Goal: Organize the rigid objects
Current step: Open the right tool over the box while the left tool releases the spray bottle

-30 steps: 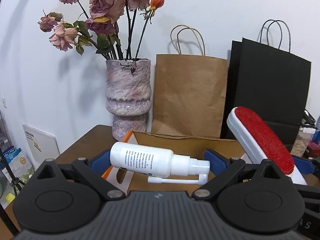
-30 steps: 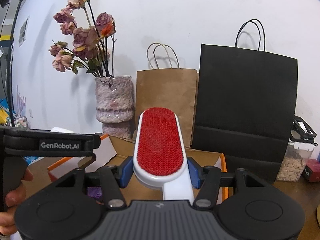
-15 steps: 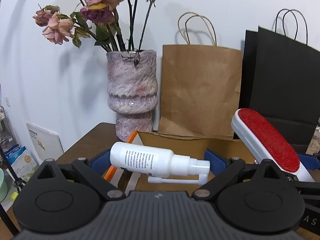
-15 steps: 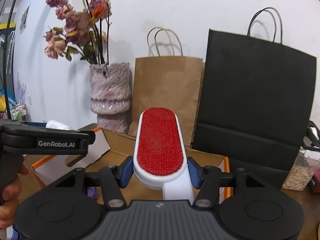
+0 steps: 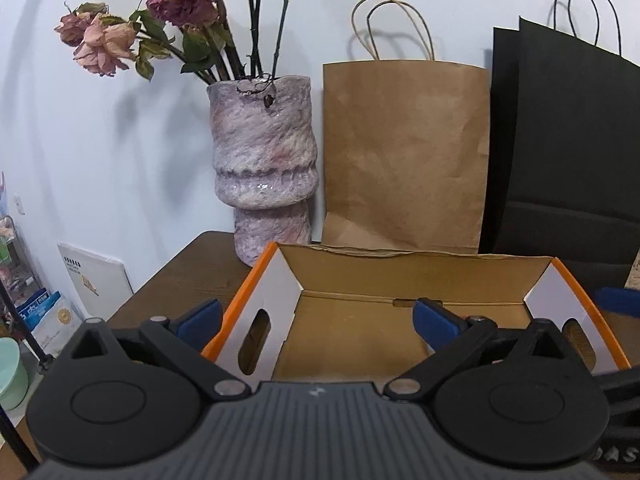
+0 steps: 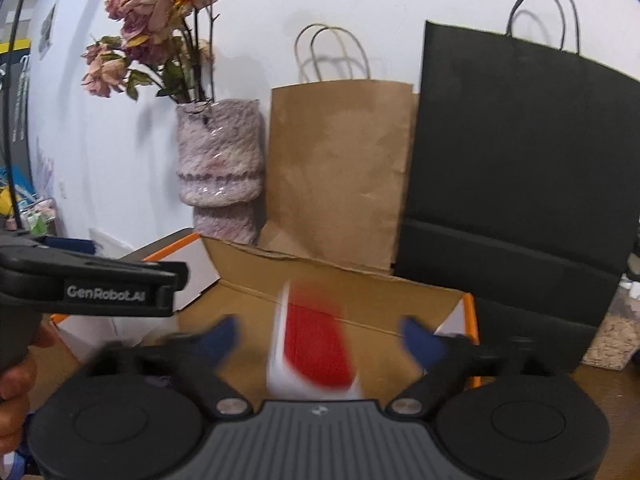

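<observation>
An open cardboard box (image 5: 400,264) with orange edges and white end flaps sits on the wooden table (image 5: 188,276), right below both grippers. My left gripper (image 5: 318,318) hangs over the box's left end, its jaws opening with nothing between them; the white spray bottle is out of sight. My right gripper (image 6: 322,338) is over the box (image 6: 360,280), its jaws also opening. A red-and-white lint brush (image 6: 316,344) lies blurred and loose between them, clear of both blue pads (image 6: 224,336). One right pad (image 5: 620,300) shows at the left view's edge.
Behind the box stand a mottled pink vase (image 5: 264,168) of dried roses, a brown paper bag (image 5: 404,152) and a black paper bag (image 5: 560,140). A jar of grain (image 6: 612,336) is at the right. A person's hand (image 6: 16,380) grips the left tool.
The left jaws let go of the white spray bottle, which is gone from view. The right jaws spread wide and released the lint brush, now lower and blurred. Both grippers came closer over the box.
</observation>
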`<state>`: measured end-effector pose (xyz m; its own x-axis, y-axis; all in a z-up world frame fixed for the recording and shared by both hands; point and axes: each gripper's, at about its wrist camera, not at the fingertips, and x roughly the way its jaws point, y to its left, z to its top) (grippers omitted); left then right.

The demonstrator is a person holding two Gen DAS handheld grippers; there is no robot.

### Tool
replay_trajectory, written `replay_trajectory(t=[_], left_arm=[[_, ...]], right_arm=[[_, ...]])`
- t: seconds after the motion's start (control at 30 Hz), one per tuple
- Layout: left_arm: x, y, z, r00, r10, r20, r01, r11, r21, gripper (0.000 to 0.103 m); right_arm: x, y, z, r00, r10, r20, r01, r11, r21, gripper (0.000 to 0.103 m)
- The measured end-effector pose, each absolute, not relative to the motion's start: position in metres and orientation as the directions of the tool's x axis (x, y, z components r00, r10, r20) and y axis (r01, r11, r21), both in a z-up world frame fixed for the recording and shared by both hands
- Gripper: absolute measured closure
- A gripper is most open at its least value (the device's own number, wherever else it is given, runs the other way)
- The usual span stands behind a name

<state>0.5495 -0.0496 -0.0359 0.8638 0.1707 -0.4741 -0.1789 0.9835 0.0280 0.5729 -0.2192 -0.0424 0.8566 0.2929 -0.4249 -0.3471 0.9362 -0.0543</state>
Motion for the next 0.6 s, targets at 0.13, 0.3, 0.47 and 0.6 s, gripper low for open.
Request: replay_trajectory(t=[0.13, 0.3, 0.47, 0.6], left_arm=[[0.5506, -0.0446, -0.0368, 0.855, 0.174, -0.489, -0.191, 0.981, 0.014, 0.0], [0.5501, -0.0443, -0.0358, 0.856, 0.175, -0.487, -0.192, 0.981, 0.015, 0.0], [0.5483, -0.0461, -0.0347, 0.86, 0.172, -0.481, -0.187, 0.982, 0.018, 0.0], [0.5435, -0.0453, -0.0321, 0.865, 0.169, -0.473, -0.185, 0.983, 0.013, 0.0]], right_arm=[[0.5719, -0.2197, -0.0421, 0.861, 0.273, -0.43, -0.332, 0.941, -0.067, 0.0], [0.5739, -0.2211, -0.044, 0.86, 0.257, -0.441, -0.317, 0.946, -0.067, 0.0], [0.5714, -0.2225, -0.0434, 0.862, 0.25, -0.441, -0.31, 0.948, -0.067, 0.0], [0.5651, -0.2235, -0.0404, 0.868, 0.247, -0.43, -0.307, 0.949, -0.074, 0.0]])
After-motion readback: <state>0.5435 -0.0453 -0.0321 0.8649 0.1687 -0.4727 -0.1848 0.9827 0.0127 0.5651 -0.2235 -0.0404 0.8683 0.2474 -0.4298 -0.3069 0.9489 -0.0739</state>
